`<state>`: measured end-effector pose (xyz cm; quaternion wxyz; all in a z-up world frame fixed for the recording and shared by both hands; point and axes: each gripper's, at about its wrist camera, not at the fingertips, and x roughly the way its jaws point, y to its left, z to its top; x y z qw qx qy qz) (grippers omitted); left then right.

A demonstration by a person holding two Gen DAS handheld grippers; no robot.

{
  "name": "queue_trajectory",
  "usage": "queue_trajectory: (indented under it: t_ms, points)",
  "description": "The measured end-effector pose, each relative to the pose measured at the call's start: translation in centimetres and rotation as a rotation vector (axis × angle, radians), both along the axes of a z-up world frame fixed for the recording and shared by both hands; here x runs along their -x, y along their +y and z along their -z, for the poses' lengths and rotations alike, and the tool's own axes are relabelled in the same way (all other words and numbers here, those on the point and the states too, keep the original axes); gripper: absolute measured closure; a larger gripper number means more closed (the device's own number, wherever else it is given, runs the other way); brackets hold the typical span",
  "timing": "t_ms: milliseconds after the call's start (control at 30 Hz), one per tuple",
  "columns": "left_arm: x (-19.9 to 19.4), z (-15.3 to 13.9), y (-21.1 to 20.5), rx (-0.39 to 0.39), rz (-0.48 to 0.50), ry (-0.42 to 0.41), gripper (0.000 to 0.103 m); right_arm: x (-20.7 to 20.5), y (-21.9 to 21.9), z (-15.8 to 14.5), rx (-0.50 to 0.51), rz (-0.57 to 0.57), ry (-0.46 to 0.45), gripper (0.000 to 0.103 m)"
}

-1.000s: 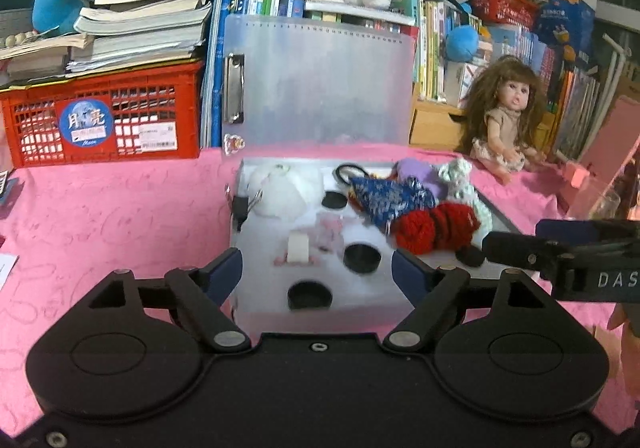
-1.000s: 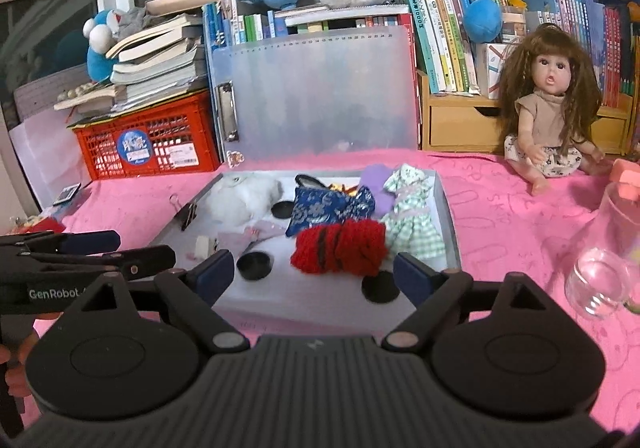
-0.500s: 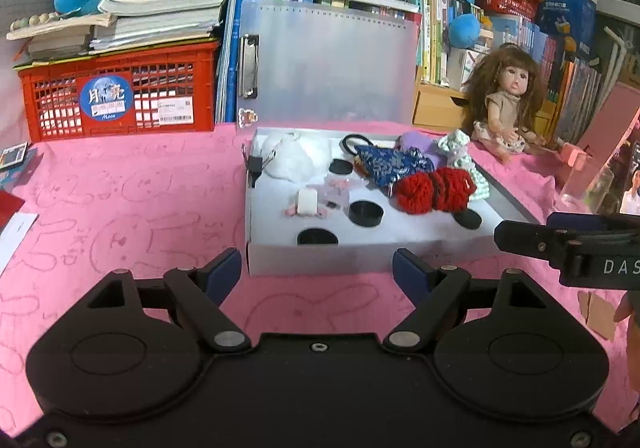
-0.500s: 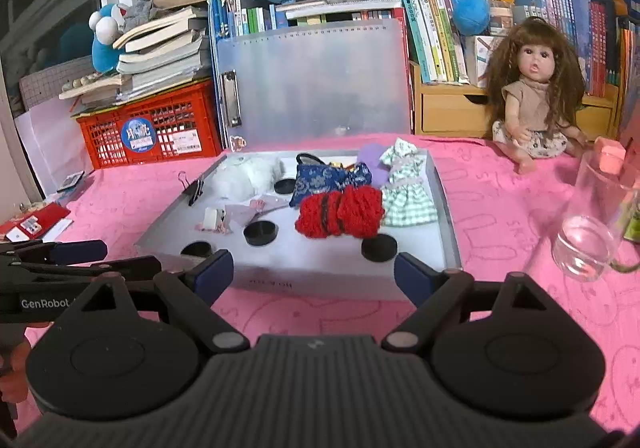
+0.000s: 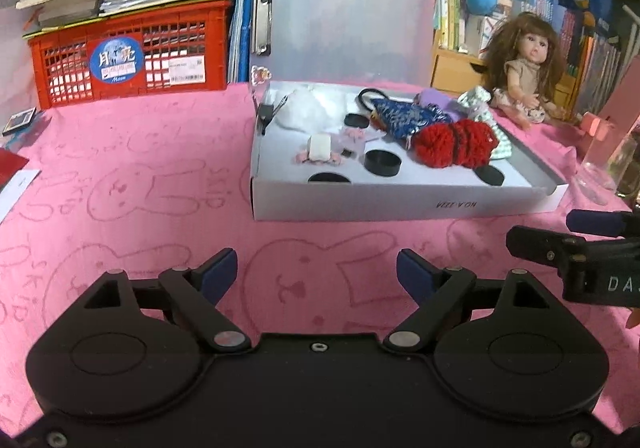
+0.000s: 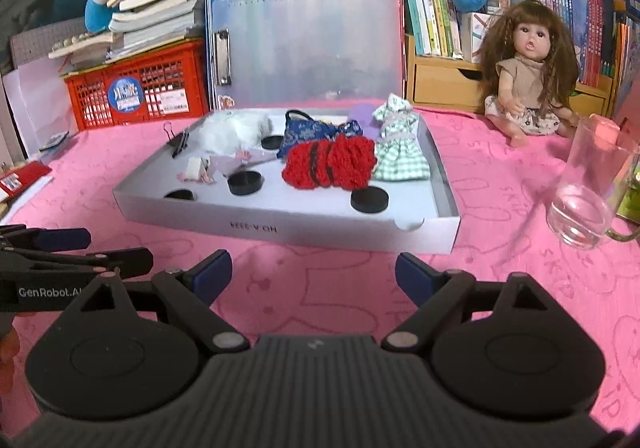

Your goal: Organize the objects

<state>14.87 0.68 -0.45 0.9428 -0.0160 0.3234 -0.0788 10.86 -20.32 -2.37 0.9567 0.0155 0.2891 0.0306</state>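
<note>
Both tongs wide open and empty, held low over the pink cloth point(image 6: 500, 184) short of the white box point(image 6: 288, 224).

My left gripper point(image 5: 316, 272) and right gripper point(image 6: 314, 270) grip nothing. The box lies at twelve o'clock, apart from both; the red knitted garment point(image 6: 330, 162), checked dress point(image 6: 400, 156) and blue garment point(image 5: 404, 116) are gathered inside, presumably as sorted storage. The doll point(image 6: 524, 76) sits outside at two o'clock.

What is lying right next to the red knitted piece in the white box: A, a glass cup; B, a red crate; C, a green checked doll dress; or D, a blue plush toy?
C: the green checked doll dress lies in the white box, its edge against the red knitted piece.
</note>
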Motion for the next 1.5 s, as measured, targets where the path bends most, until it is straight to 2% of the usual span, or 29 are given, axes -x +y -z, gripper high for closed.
queue_trajectory:
  t_ms: [400, 567, 667, 833, 1100, 1500]
  points:
    - [-0.5, 0.6, -0.7, -0.059, -0.034, 0.016, 0.010, -0.8, 0.6, 1.6, 0.039, 0.013, 0.032, 0.008]
    - [-0.7, 0.8, -1.1, -0.092, -0.039, 0.030, 0.002, -1.6, 0.5, 1.8, 0.039, 0.032, 0.049, 0.007]
    - [-0.8, 0.8, -0.9, -0.085, -0.045, 0.033, 0.001, -1.9, 0.6, 2.0, 0.046, 0.035, 0.066, 0.006]
    - [-0.8, 0.9, -0.9, -0.087, -0.056, 0.035, 0.000, -2.1, 0.9, 2.2, 0.063, 0.021, 0.080, 0.000]
    - [-0.8, 0.8, -0.2, -0.076, -0.099, 0.035, 0.000, -2.1, 0.9, 2.2, 0.063, 0.024, 0.084, 0.000]
    - [-0.9, 0.9, -0.5, -0.088, -0.100, 0.038, 0.000, -2.1, 0.8, 2.3, 0.065, 0.036, 0.085, 0.000]
